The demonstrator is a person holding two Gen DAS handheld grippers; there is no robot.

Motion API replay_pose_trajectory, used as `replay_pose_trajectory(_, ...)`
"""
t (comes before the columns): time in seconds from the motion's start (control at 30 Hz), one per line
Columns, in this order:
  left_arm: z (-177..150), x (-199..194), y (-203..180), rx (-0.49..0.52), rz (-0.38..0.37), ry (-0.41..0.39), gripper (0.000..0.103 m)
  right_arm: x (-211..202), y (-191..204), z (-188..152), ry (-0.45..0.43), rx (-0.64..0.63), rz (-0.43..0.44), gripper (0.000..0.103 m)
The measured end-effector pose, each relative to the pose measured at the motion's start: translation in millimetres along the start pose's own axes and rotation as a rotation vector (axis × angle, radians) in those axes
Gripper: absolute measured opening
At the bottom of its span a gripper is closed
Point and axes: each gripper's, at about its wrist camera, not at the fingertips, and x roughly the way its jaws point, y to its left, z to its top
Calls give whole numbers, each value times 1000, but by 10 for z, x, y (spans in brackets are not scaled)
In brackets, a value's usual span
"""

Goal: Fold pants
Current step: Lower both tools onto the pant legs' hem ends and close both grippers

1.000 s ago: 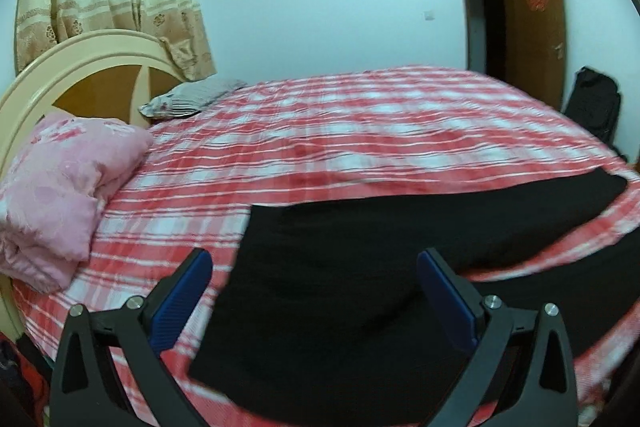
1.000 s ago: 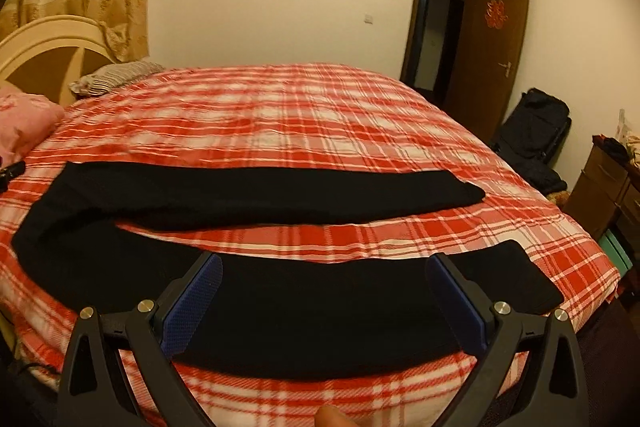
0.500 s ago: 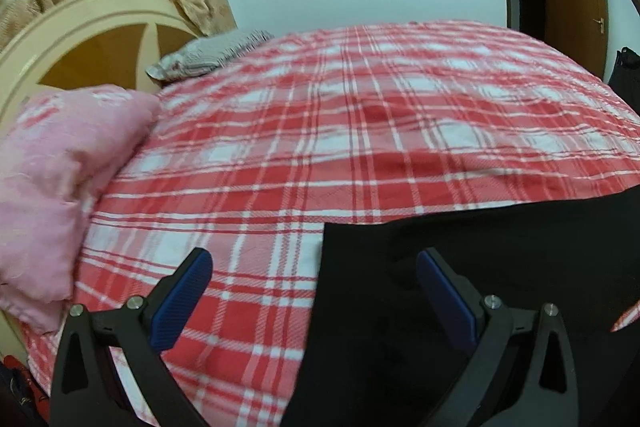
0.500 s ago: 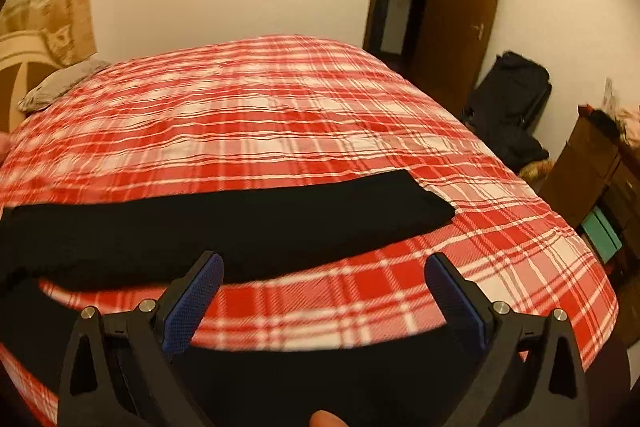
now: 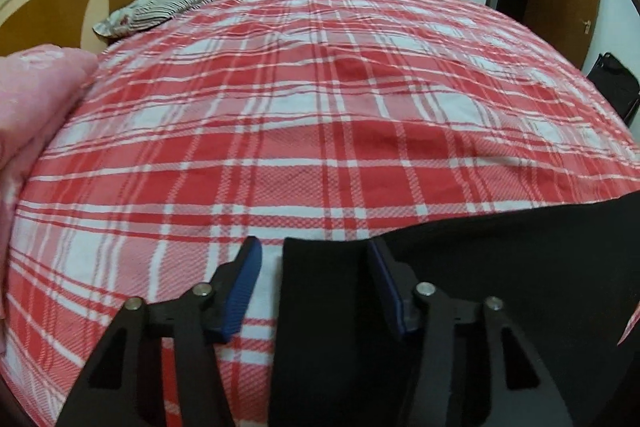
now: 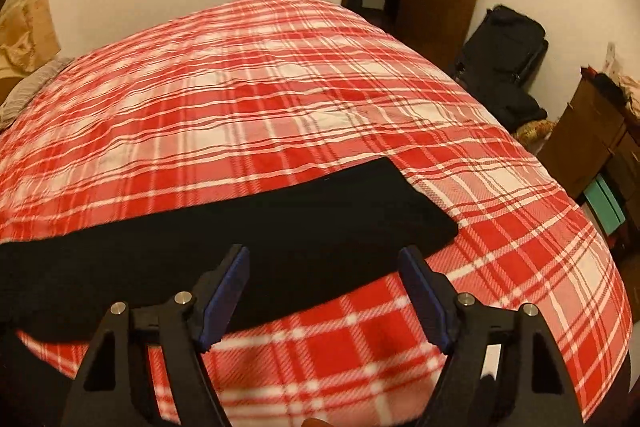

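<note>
- The black fabric pants (image 5: 500,267) are spread flat on the red-and-white plaid bed cover (image 5: 280,147).
- The left gripper (image 5: 316,259) is closing, jaws still apart, around a corner of the pants.
- The right gripper (image 6: 324,267) is closing, jaws apart, above a pant leg end (image 6: 380,211).

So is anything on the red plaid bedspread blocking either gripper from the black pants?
Nothing visible. The closing left gripper straddles the black pants edge; the closing right gripper is over a pant leg.
</note>
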Motion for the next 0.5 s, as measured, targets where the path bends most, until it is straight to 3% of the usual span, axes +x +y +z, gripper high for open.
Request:
replay_pose_trajectory(0.27, 28, -3, -72, 43, -32, 4, 37, 423, -331, 310, 63, 92, -34, 78)
replay_pose_trajectory(0.5, 45, 30, -76, 47, -22, 3, 36, 742, -542, 629, 74, 85, -78, 78)
